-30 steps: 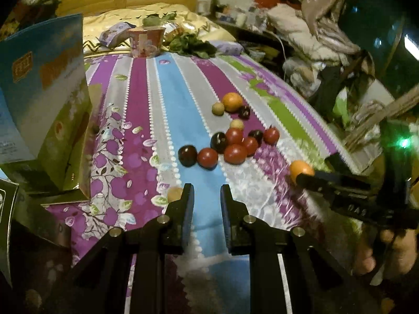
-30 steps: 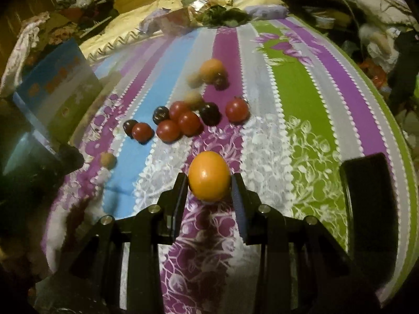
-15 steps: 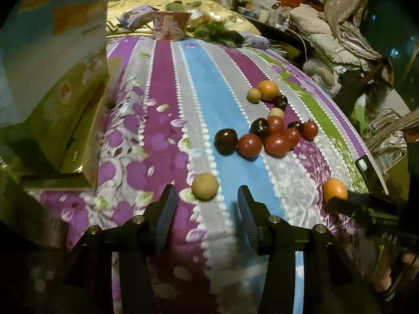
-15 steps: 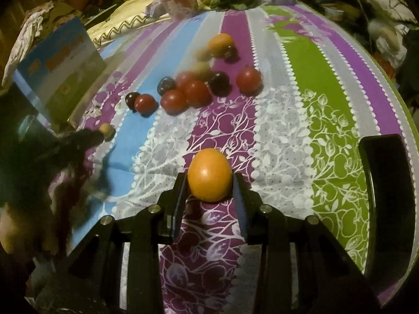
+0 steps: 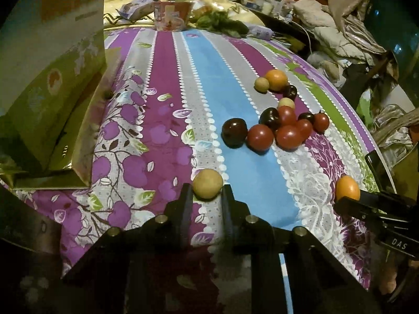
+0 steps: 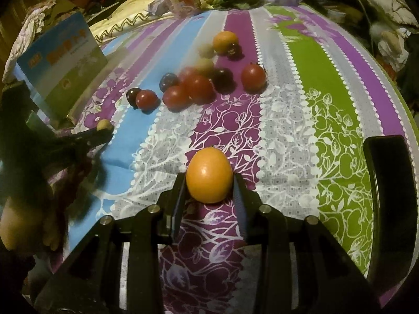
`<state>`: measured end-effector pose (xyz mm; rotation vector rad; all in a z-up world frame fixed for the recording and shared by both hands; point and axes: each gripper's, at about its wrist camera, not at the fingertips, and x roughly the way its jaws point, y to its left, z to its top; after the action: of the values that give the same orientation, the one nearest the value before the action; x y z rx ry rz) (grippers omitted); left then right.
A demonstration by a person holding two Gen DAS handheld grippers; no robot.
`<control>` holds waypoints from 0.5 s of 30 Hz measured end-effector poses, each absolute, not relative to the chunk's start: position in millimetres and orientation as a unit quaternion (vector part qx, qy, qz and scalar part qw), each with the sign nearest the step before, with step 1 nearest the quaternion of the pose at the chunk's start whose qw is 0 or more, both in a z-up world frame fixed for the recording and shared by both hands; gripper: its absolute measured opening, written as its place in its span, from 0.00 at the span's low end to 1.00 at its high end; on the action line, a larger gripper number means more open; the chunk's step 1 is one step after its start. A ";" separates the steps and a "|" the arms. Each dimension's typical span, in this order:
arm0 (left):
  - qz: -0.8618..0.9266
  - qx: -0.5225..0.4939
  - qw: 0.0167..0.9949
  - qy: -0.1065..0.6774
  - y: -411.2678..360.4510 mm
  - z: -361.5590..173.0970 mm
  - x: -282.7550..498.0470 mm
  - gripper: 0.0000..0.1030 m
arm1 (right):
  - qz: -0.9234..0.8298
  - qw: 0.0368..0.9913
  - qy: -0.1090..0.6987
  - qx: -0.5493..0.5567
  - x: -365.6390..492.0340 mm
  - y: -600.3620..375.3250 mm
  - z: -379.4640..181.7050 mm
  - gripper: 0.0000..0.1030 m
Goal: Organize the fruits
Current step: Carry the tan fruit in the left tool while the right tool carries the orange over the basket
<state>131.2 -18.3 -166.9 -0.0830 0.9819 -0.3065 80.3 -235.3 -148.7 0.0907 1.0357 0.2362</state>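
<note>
Tan and round, the small fruit (image 5: 207, 187) sat between the jaws of the left gripper (image 5: 204, 196), which had just been closing and now pinched it on both sides, low over the striped bedspread (image 5: 167, 83). It lay apart from the main cluster of red and dark fruits (image 5: 277, 128) further up the bed, close to the open cardboard box (image 5: 47, 99) on the left. The right gripper (image 6: 209, 185) held its jaws narrow around an orange fruit (image 6: 209, 175), lifted just clear of the cloth near the bed's right edge, beside a black tray (image 6: 387, 183).

To do this step well, the left grip probably needed only light pressure, since a fruit this small and smooth could squirt forward out of flat pads. Lifting straight up before swinging anywhere would likely keep it from dragging on the soft cloth. The catch looked near the front of the pads, so a slow, level carry seemed wise. Keeping the two grippers apart mattered too, as both loaded hands worked over the same bed.
</note>
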 end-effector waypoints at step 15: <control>-0.141 -0.043 0.873 0.464 -11.2 -154.8 131.6 0.22 | 0.101 0.862 0.495 0.045 73.7 -228.3 -138.5 0.34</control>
<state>131.6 -11.2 -154.8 -0.0891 0.9699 -0.2943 73.7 -228.3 -138.5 0.0949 1.0377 0.2118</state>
